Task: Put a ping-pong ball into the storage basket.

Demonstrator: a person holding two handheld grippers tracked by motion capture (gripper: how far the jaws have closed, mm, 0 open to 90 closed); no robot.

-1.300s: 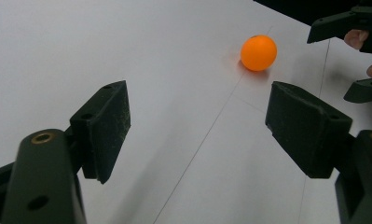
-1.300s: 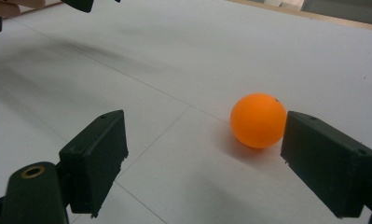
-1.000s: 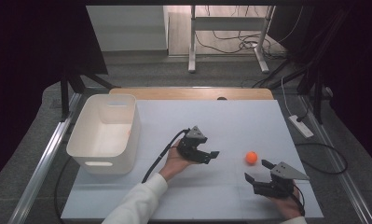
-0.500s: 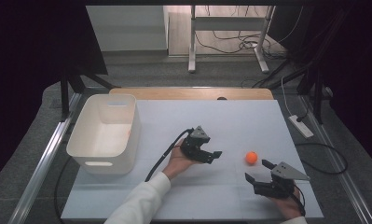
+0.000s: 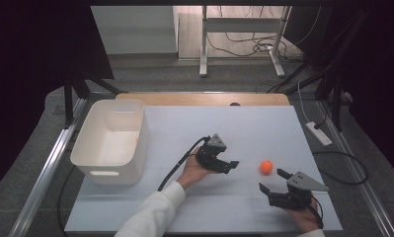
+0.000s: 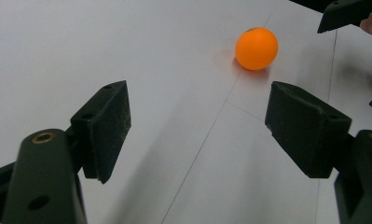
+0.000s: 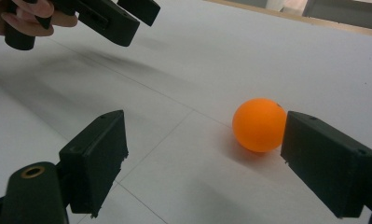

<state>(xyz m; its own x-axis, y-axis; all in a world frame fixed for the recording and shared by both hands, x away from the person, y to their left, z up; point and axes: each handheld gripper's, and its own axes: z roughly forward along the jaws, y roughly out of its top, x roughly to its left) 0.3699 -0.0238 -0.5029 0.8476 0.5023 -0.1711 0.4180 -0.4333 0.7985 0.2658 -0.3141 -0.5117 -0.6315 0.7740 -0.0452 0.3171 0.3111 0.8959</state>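
Observation:
A small orange ball [image 5: 266, 167] rests on the white table [image 5: 234, 123], right of centre. My left gripper [image 5: 232, 165] hovers just left of it, jaws open and pointing at it. In the left gripper view the ball [image 6: 256, 48] lies ahead of the open left gripper [image 6: 197, 107], beyond its pads, with nothing between them. My right gripper [image 5: 272, 180] sits near the front right, open, angled toward the ball. In the right gripper view the ball [image 7: 259, 124] lies just in front of the right pad of the open right gripper [image 7: 204, 135], apart from it.
A white plastic bin [image 5: 110, 143] stands at the table's left side. A wooden strip [image 5: 204, 98] runs along the far edge. A power strip [image 5: 319, 133] lies off the right edge. The left gripper's cable [image 5: 177, 170] trails toward the front.
My left gripper has slid a little to the right, closer to the ball. The right gripper and the ball have stayed where they were.

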